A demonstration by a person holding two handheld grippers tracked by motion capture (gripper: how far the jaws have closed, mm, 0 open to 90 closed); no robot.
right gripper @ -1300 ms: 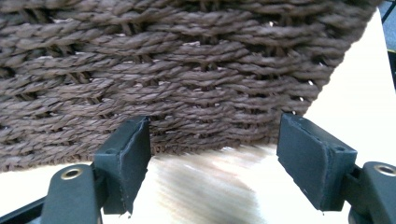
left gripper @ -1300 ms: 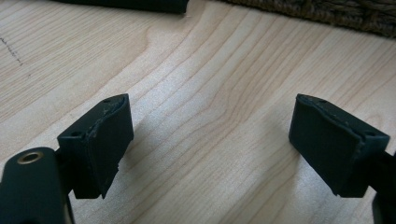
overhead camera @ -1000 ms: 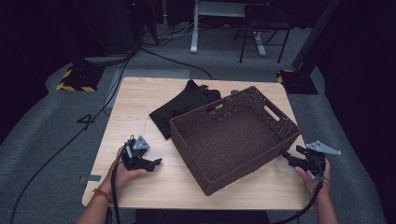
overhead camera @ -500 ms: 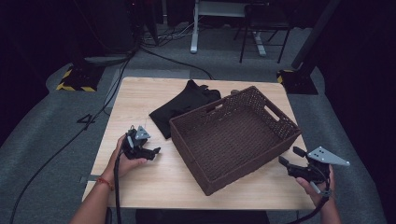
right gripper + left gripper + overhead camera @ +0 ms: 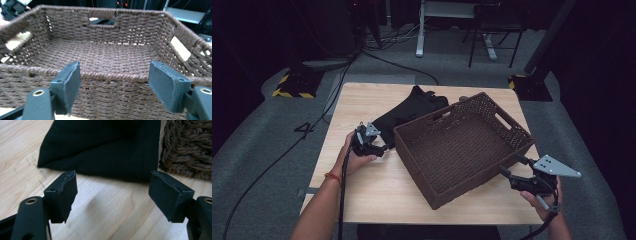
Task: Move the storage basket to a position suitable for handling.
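A black folded garment [image 5: 412, 112] lies on the wooden table [image 5: 362, 100], its right side against an empty brown wicker basket [image 5: 462, 192]. My left gripper [image 5: 379, 148] hovers low at the garment's near edge, open. Its jaws have just been closing, with nothing between them. In the left gripper view the garment [image 5: 100, 147] lies just beyond the left gripper [image 5: 112, 192], and the basket's corner [image 5: 190, 147] is at right. My right gripper [image 5: 510, 167] is open and points at the basket's near right wall. The right gripper [image 5: 115, 85] faces the basket rim [image 5: 112, 76].
The table's front edge [image 5: 412, 220] runs close under both hands. Bare wood [image 5: 377, 190] lies between the left hand and the front edge. Cables, a desk frame and a chair stand on the grey floor [image 5: 272, 150] beyond the table.
My left gripper has moved away from the person and rightward, up to the garment's edge. My right gripper has lifted and shifted slightly, still facing the basket.
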